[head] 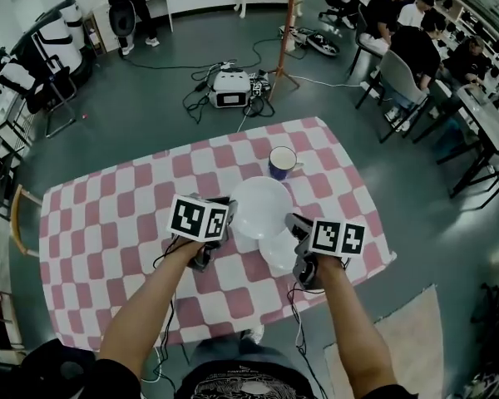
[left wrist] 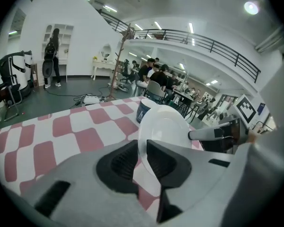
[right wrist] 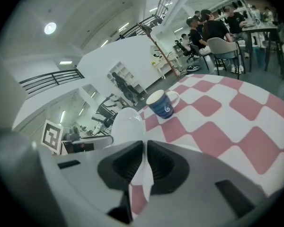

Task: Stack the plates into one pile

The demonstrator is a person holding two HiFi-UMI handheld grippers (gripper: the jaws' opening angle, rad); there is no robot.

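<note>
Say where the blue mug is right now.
In the head view, the blue mug stands on the checked tablecloth toward the far right, just beyond the white plate held in the left tool.

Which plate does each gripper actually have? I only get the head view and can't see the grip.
Observer: On the left gripper the jaws are pinched on the rim of the far plate.
Operator: And the right?
Observer: On the right gripper the jaws are pinched on the rim of the near plate.
Operator: Is the mug plain blue?
Observer: No, the mug has a white swirl on its side.
</note>
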